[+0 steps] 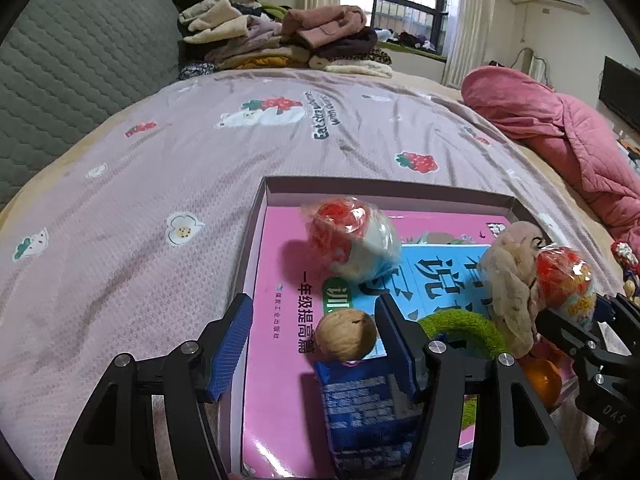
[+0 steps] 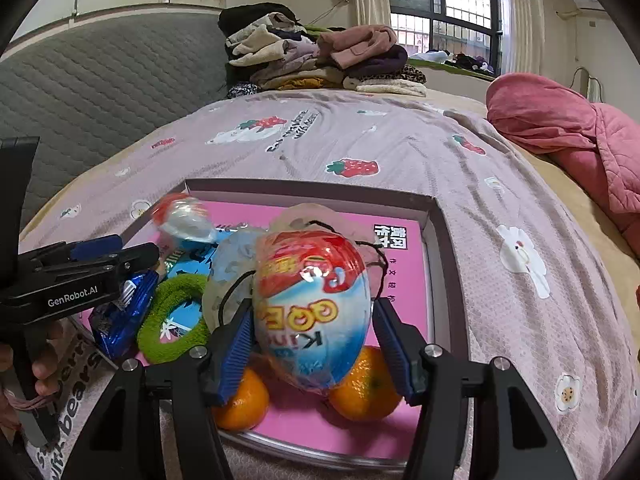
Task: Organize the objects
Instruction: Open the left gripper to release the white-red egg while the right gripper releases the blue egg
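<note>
A shallow box lies on the bed with a pink book inside. On the book lie a wrapped toy egg, a walnut, a blue packet, a green ring, a beige mask and two oranges. My left gripper is open around the walnut and the blue packet. My right gripper is open, with a second toy egg between its fingers.
The bed has a pink strawberry-print cover. Folded clothes are piled at the far end. A pink quilt lies at the right. A grey padded headboard runs along the left.
</note>
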